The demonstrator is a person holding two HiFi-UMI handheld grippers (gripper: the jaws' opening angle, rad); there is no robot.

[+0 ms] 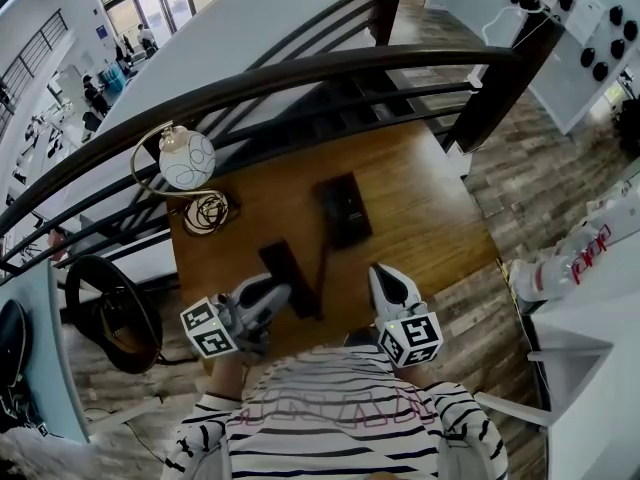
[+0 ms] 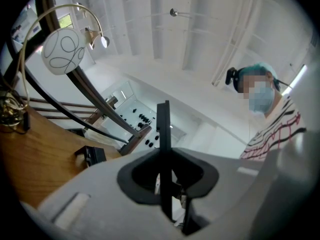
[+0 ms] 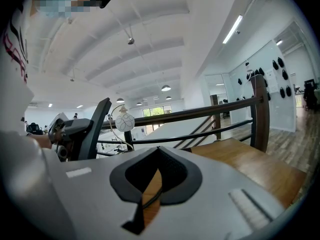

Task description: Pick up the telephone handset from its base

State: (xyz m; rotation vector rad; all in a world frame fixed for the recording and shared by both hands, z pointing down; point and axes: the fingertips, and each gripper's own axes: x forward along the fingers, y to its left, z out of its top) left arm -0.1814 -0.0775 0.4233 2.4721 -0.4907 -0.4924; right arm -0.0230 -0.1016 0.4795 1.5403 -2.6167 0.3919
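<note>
My left tool (image 1: pixel 276 294) grips the handset (image 1: pixel 295 278), already off its base (image 1: pixel 345 208) on the counter (image 1: pixel 430 218), right tool (image 1: pixel 382 273) closed and empty; the pick looks done, next I'd raise it gently, watching the cord (image 1: pixel 322 268).

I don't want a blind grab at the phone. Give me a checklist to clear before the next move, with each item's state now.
1. Telephone located: ok. A dark rectangular unit lies on the wooden table, ahead of both grippers.
2. Handset seated on it: cannot tell; the head view is too dark for detail.
3. Left gripper claw open: cannot tell; only one thin dark blade shows.
4. Right gripper claw open: cannot tell; its view shows no jaws.
5. Grippers aimed at the phone: not ok; both gripper views tilt up toward the ceiling.
6. Lamp out of the way: ok; it stands at the table's left corner, apart from the unit.
</note>
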